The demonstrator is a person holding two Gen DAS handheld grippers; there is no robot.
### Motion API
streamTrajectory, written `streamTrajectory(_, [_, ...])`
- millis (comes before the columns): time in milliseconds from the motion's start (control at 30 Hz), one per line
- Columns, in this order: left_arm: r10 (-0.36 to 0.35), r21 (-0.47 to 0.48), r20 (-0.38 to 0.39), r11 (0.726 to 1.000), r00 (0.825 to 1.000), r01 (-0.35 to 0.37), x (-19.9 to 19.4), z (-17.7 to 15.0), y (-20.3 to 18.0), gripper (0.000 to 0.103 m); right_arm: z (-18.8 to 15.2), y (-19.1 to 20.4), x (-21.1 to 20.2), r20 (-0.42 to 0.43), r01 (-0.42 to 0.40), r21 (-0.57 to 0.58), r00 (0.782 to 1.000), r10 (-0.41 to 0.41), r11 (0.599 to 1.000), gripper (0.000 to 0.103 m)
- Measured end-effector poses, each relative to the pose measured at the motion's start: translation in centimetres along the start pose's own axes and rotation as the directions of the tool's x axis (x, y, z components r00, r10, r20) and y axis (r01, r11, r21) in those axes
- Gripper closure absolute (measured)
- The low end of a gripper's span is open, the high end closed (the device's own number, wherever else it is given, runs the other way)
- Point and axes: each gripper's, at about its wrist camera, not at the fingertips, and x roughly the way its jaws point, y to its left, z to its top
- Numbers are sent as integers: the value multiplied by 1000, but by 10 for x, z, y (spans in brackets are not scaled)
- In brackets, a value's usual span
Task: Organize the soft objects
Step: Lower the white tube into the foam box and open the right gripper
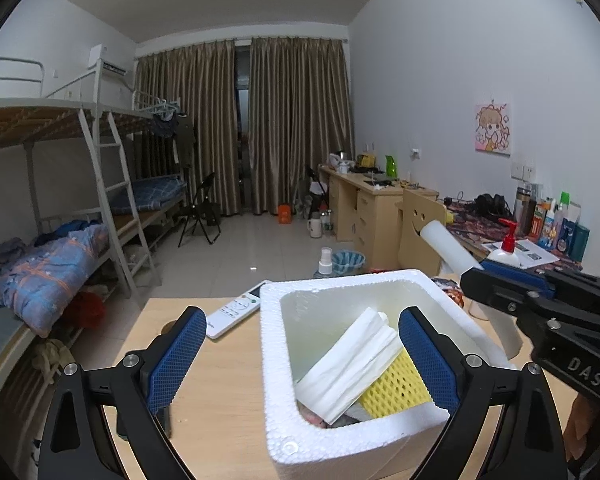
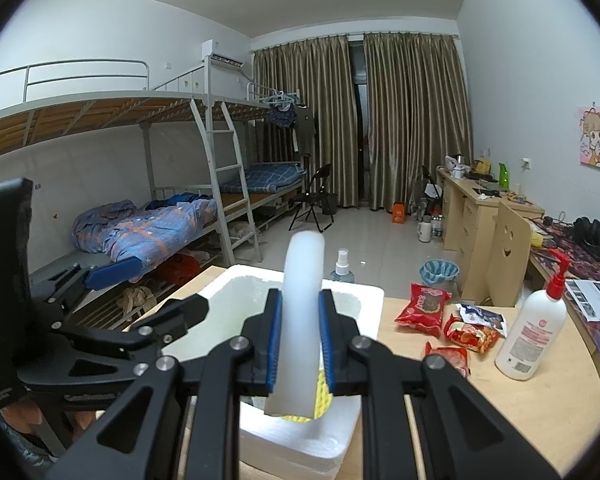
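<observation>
While the right hand-held gripper (image 2: 299, 346) pinches a white foam roll (image 2: 302, 304) pointing forward above the foam box (image 1: 332, 436), the left hand-held gripper (image 1: 300, 360) hangs spread, straddling the box's wall; snack packets (image 2: 422, 308) lie nearby on the tabletop (image 2: 480, 408).

A: The box (image 1: 340, 436) looks like white foam, its rim pebbly and matt; the surface (image 1: 228, 364) under it is pale wood grain, smooth

B: And the left hand-held gripper (image 1: 300, 360)?

A: Matt black plastic, bright metal screws, blue pads (image 1: 176, 360) with a fine ribbed texture; the right hand-held gripper (image 2: 300, 344) pinches a smooth, translucent white foam sheet (image 2: 302, 304); the yellow netting (image 1: 396, 388) looks spongy
</observation>
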Motion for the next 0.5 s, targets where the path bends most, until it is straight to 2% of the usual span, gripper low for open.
streamTrajectory(67, [2, -7, 9, 1000, 1000, -2, -5, 0, 3, 1, 0, 1, 2, -4, -1, -3, 1000, 1, 1000, 83])
streamTrajectory(267, [24, -22, 33, 999, 999, -23, -16, -1, 11, 0, 0, 4, 5, -7, -7, -9, 1000, 7, 1000, 83])
streamTrajectory(500, [11, -37, 28, 999, 1000, -10, -24, -4, 19, 0, -1, 7, 10, -14, -8, -16, 1000, 8, 1000, 83])
